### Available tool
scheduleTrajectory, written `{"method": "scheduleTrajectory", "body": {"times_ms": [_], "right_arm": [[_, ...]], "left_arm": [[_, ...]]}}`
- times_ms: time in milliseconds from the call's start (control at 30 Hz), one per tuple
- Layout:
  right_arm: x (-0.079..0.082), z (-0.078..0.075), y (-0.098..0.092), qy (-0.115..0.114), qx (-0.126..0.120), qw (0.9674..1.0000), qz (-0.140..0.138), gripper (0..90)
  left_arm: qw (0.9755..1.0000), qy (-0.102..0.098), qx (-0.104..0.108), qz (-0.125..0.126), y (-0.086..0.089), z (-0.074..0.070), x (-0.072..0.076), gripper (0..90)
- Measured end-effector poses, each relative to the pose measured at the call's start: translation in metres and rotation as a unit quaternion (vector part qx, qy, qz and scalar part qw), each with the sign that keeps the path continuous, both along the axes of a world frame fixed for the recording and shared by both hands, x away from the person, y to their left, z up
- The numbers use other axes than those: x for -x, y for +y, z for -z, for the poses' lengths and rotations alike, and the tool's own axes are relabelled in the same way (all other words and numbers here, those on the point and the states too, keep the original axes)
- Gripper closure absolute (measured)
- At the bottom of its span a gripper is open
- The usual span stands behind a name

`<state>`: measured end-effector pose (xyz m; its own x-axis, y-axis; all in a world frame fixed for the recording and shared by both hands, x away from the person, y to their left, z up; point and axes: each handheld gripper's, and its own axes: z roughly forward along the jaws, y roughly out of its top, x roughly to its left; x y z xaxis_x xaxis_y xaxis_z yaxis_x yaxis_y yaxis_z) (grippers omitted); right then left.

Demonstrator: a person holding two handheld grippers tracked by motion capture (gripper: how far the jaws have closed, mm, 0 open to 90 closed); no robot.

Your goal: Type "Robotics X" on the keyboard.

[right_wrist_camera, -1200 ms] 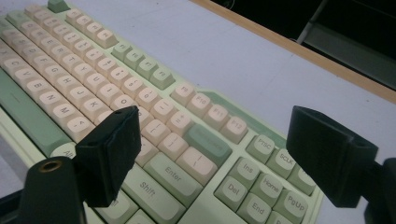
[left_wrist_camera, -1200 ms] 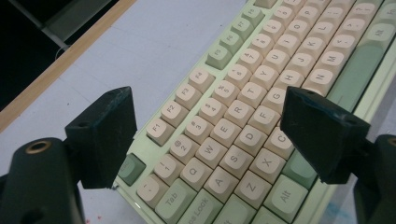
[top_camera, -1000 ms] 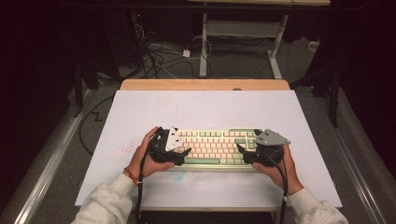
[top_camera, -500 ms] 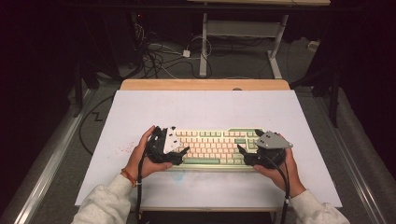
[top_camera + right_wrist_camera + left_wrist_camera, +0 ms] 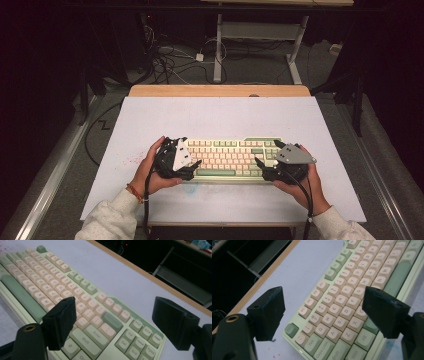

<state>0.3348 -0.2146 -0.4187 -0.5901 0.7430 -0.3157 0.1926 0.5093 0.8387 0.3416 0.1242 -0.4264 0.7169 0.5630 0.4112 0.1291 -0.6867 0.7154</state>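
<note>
Keyboard [image 5: 231, 157] is seen lying near the table's [image 5: 220, 115] near edge, flanked by both grippers. The left gripper [image 5: 196, 165] is held at its left end, the right gripper [image 5: 259, 164] at its right end, jaws spread apart on each.

The white table mat [image 5: 220, 120] covers nearly the whole tabletop, and faint red specks [image 5: 134, 161] mark it near its left edge. Along the mat's far side a bare strip of wooden table edge [image 5: 220, 90] shows, and beyond that strip, on the grey floor, lie tangled dark cables [image 5: 170, 60] with a small white adapter [image 5: 199, 57] among them, beside the white legs of another table frame [image 5: 260, 37]. Left of the mat a single black cable [image 5: 100, 130] loops across the floor, next to a pale metal rail [image 5: 45, 180].
</note>
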Motion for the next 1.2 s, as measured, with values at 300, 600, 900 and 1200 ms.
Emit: {"method": "scheduleTrajectory", "body": {"times_ms": [300, 600, 900, 1200], "right_arm": [[0.005, -0.002, -0.006, -0.003, 0.0, 1.0, -0.002, 20.1], [0.01, -0.003, -0.009, -0.004, 0.003, 1.0, -0.004, 20.1], [0.015, -0.003, -0.014, -0.005, 0.006, 1.0, -0.004, 20.1], [0.018, -0.002, -0.018, -0.005, 0.01, 0.9999, -0.005, 20.1]], "left_arm": [[1.0, -0.006, 0.001, 0.003, 0.002, 0.0, 0.006, 17.2], [0.9999, -0.007, -0.003, 0.007, 0.006, 0.004, 0.012, 17.2], [0.9999, -0.009, -0.005, 0.009, 0.009, 0.005, 0.016, 17.2], [0.9998, -0.01, -0.001, 0.017, 0.016, 0.007, 0.024, 17.2]]}}
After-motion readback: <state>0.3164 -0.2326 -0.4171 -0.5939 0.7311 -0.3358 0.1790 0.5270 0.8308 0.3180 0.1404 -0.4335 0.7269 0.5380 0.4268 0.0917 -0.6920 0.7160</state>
